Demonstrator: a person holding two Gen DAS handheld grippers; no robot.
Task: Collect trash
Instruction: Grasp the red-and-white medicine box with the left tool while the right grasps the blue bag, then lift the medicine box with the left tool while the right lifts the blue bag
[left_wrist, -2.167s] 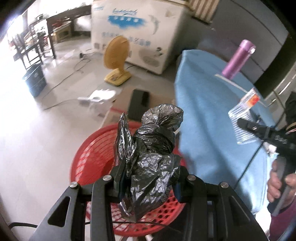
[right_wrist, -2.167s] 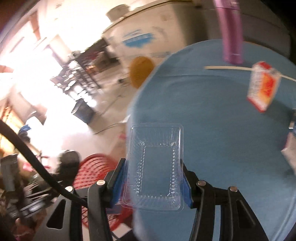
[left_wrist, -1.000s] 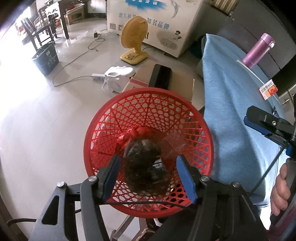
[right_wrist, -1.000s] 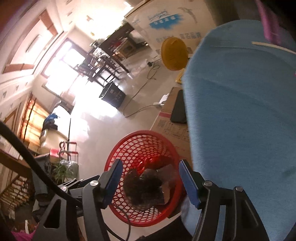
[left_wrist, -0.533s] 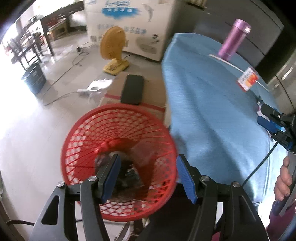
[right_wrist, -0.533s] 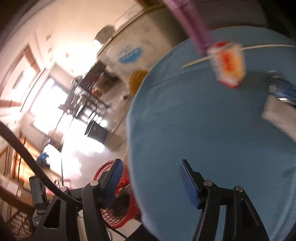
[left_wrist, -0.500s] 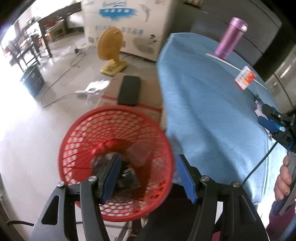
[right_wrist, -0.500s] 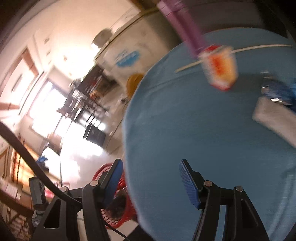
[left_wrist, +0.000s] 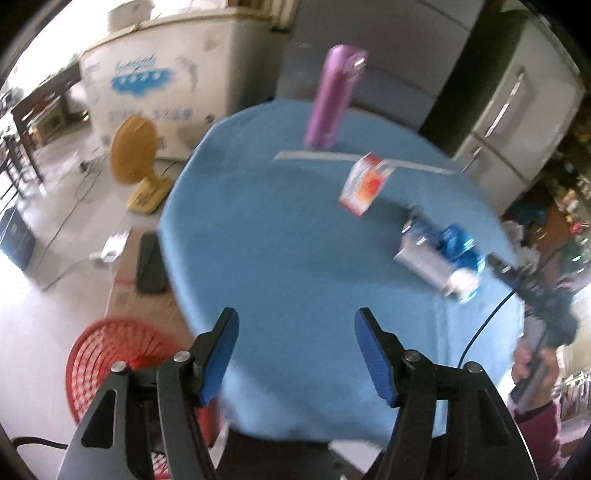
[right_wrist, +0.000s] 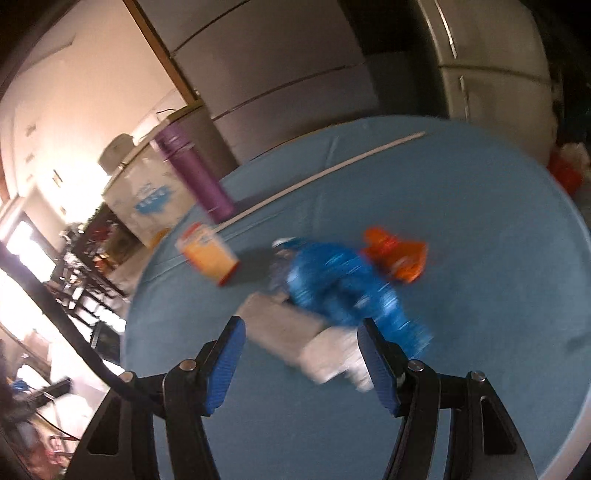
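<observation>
Left wrist view, left to right: the red basket (left_wrist: 110, 354) sits on the floor at the lower left of the frame, partly behind the left gripper (left_wrist: 295, 350); above it lie a cardboard sheet (left_wrist: 127, 284) with a black flat item (left_wrist: 149, 264) on it, and at upper left stand a yellow fan (left_wrist: 135, 162) and a white chest freezer (left_wrist: 159, 77); the left gripper occupies the lower centre, fingers spread wide and released, nothing between the blue pads (left_wrist: 218, 354); the blue-covered round table (left_wrist: 295, 240) fills the centre; on it, toward the top, stands a purple bottle (left_wrist: 334, 96), with a thin white strip (left_wrist: 365, 160) just in front of it and a red-and-white carton (left_wrist: 364, 184) touching that strip; at centre right lie a grey flat packet (left_wrist: 424, 264) and a blue wrapper (left_wrist: 458, 245) touching each other; at the far right edge the right gripper (left_wrist: 524, 280) shows only in part.

Right wrist view, left to right: the purple bottle (right_wrist: 195, 177) stands at upper left; the carton (right_wrist: 208, 254) lies below it; the right gripper (right_wrist: 299, 362) is at lower centre, fingers apart and released, holding nothing; the grey packet (right_wrist: 284, 328) and a white crumpled piece (right_wrist: 340, 358) lie between the blue pads (right_wrist: 223, 365) in the frame, blurred, contact cannot be told; the blue wrapper (right_wrist: 347, 288) lies just above, and an orange wrapper (right_wrist: 397, 258) touches its upper right side; the table (right_wrist: 480, 240) extends to the right edge.
</observation>
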